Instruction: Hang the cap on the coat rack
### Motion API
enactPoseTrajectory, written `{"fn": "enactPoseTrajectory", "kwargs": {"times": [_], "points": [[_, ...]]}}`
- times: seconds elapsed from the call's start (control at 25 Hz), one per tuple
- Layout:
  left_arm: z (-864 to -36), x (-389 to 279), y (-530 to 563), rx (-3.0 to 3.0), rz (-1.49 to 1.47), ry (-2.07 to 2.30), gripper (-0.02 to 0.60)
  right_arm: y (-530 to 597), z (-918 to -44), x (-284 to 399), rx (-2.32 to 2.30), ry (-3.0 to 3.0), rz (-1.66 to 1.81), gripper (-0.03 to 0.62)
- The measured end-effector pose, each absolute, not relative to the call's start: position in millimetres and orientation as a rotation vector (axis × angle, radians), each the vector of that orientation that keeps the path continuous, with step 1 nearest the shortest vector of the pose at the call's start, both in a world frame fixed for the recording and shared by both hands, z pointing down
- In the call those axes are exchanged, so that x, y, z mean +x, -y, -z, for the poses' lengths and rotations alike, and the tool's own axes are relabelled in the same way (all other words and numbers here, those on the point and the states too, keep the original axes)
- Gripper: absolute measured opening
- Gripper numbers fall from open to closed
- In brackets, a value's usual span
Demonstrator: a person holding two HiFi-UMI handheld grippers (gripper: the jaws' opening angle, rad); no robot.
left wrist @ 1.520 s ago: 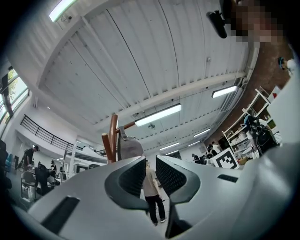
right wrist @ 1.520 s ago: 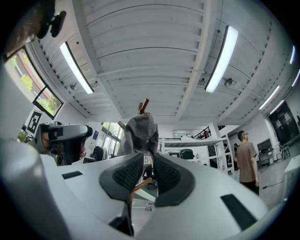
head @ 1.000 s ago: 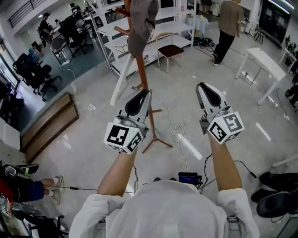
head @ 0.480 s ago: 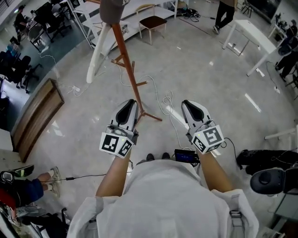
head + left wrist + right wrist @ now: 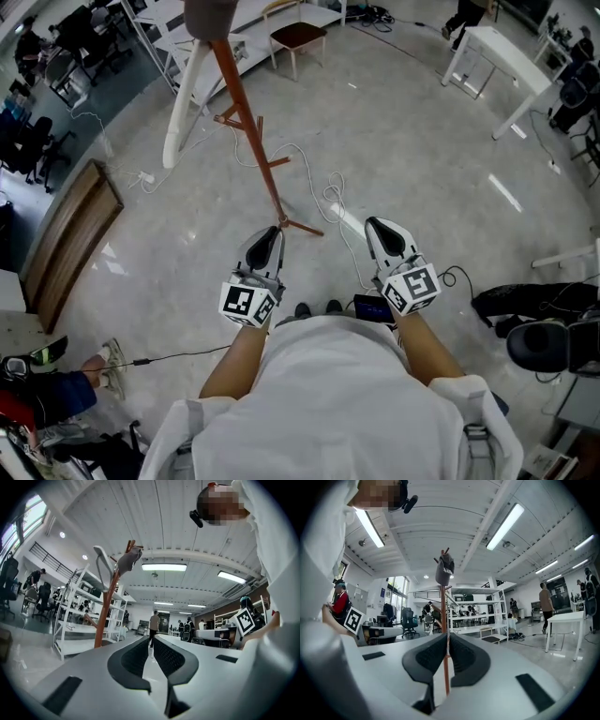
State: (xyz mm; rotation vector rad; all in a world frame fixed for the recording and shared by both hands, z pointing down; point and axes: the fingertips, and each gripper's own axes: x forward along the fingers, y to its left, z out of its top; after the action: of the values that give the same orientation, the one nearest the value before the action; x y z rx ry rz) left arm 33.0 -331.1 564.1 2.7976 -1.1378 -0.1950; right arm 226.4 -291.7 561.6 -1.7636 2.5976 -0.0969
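Note:
A grey cap [image 5: 210, 13] hangs on the top of the reddish wooden coat rack [image 5: 251, 131], at the upper edge of the head view. The left gripper view shows the cap [image 5: 128, 559] on a peg high on the rack [image 5: 105, 617]. In the right gripper view the cap [image 5: 445, 572] sits atop the pole [image 5: 442, 616]. My left gripper [image 5: 265, 238] is shut and holds nothing, close to my body, short of the rack's feet. My right gripper [image 5: 382, 228] is also shut on nothing, to the right of the rack's base.
White cables [image 5: 328, 202] and a white tube [image 5: 181, 108] lie on the floor round the rack. A wooden bench [image 5: 66, 239] stands at left, a chair [image 5: 298, 37] and white shelving [image 5: 79, 620] behind the rack, and a white table [image 5: 497, 56] at right. People stand far off.
Both grippers have drawn back from the rack toward my body and dropped lower. The rack and the cap now sit farther away, at the top of the head view.

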Motion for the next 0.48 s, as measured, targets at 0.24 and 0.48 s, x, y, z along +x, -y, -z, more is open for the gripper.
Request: {"fn": "enactPoseTrajectory", "kwargs": {"times": [0.24, 0.48], "points": [[-569.4, 37.7, 331.2, 2.769, 0.203, 1.070, 0.043, 286.8, -573.6, 222.4, -1.746, -2.627, 0.140, 0.031], [-569.8, 52.4, 326.1, 2.784, 0.185, 1.015, 0.043, 282.8, -577.8, 228.6, -1.762, -2.621, 0.165, 0.031]]}}
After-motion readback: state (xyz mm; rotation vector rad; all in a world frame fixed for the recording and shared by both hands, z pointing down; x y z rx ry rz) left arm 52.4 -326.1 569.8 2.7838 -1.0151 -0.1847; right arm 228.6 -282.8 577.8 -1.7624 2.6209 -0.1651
